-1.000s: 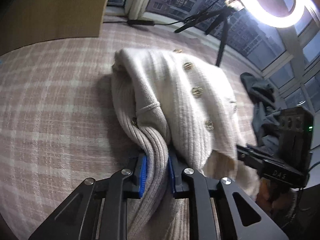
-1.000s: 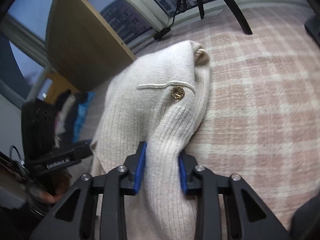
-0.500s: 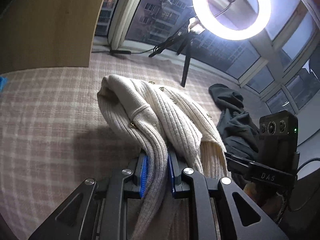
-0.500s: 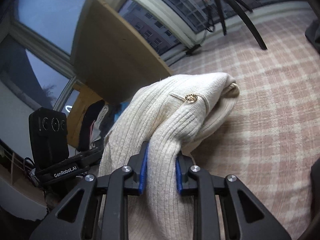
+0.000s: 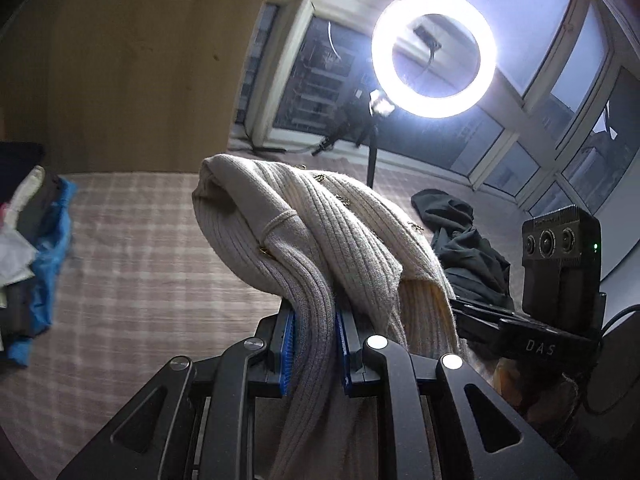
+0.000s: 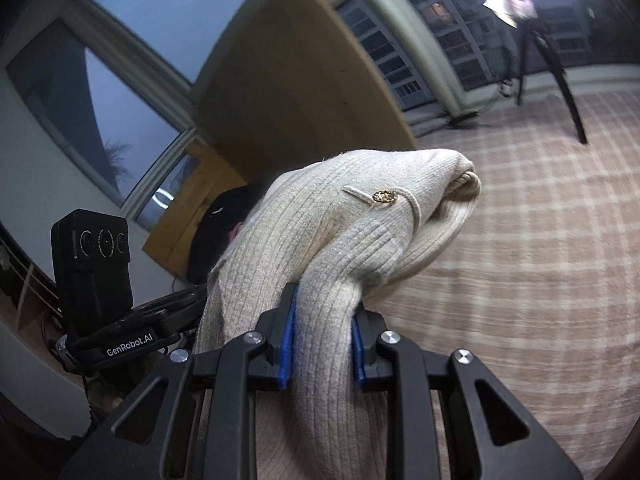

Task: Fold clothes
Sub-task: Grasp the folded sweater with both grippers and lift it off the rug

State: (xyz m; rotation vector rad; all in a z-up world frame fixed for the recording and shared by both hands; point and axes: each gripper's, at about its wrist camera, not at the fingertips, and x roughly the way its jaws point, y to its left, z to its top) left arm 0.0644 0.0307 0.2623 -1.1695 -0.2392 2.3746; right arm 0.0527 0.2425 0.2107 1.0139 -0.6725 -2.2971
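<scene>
Two grippers have lifted the folded cream cardigan clear of the checked bedcover.

The left gripper (image 5: 314, 354) and the right gripper (image 6: 322, 346) each have their jaws clamped on a ribbed bunch of the cardigan (image 5: 320, 224), which sits at frame centre in both views. A second ago it lay on the bedcover (image 5: 132, 264); now it hangs above it and both cameras tilt up toward the ring light (image 5: 434, 50). Likely a carry, perhaps to the clothes pile (image 5: 28, 248) at left; the dark garment (image 5: 460, 240) at right waits.
</scene>
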